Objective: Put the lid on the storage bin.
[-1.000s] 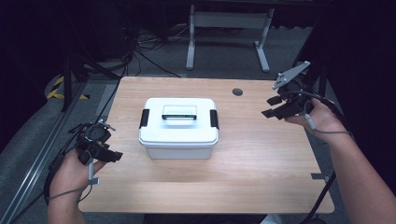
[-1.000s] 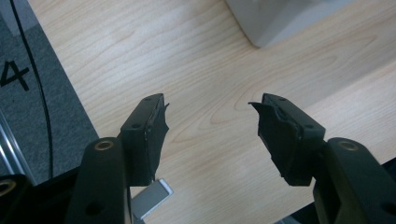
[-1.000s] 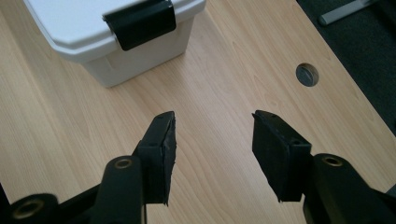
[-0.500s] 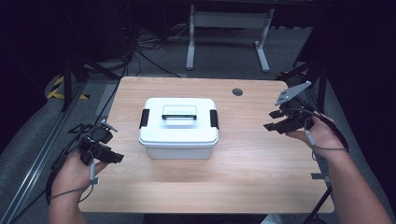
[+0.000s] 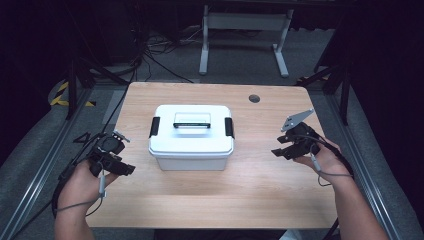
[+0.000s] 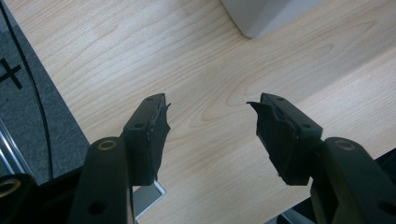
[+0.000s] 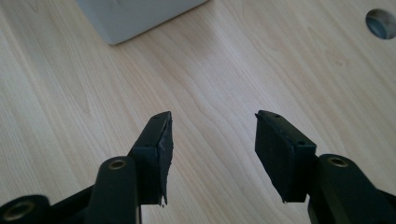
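High view, white lidded box [image 5: 191,137] mid-table, long axis and handle [image 5: 191,121] running 9 to 3 o'clock, left gripper [image 5: 116,165] at 9, right gripper [image 5: 283,147] at 3, both with jaws apart and empty, wooden table [image 5: 250,190], dark room with grey floor [image 5: 240,60].

— How's the light?
— Bright and even on the table [image 5: 260,190], from above; the room around it falls off to near black.
— Any shadows?
— Soft ones, close under the white box [image 5: 191,136].
— Sharpness?
— The high view is a bit soft. The gripper views show crisp wood grain, with mild glare.

No readable text or labels anywhere
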{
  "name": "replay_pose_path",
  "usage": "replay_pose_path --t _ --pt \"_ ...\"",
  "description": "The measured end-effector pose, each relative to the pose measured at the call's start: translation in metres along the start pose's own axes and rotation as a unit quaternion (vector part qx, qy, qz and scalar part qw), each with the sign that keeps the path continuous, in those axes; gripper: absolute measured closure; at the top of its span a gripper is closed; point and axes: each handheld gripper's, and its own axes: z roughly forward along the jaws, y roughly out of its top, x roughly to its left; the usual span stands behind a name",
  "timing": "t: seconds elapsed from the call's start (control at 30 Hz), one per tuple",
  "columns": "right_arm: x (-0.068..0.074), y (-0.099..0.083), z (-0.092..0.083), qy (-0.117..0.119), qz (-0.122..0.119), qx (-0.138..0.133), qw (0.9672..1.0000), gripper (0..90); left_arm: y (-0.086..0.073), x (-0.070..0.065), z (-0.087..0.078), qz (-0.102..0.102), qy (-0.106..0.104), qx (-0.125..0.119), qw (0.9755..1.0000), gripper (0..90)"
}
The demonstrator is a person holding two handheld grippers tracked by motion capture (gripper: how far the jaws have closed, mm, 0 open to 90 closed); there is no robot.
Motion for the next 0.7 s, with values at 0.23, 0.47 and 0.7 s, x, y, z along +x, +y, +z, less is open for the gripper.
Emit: replay_pose_path --t 0.23,0.47,0.7 --pt "0.002 -0.005 0.025 0.015 0.011 0.034 0.9992 49.2 0.000 0.000 0.001 0.001 0.000 -0.003 1.0000 44.0" --pt "0.004 -0.012 0.050 0.025 0.013 0.061 0.9978 50.0 0.000 0.001 0.002 0.006 -0.001 -0.002 1.0000 43.9" --pt "0.003 -0.022 0.068 -0.008 0.026 0.051 0.9983 52.8 0.002 0.002 0.006 -0.003 -0.010 0.004 0.9999 44.0"
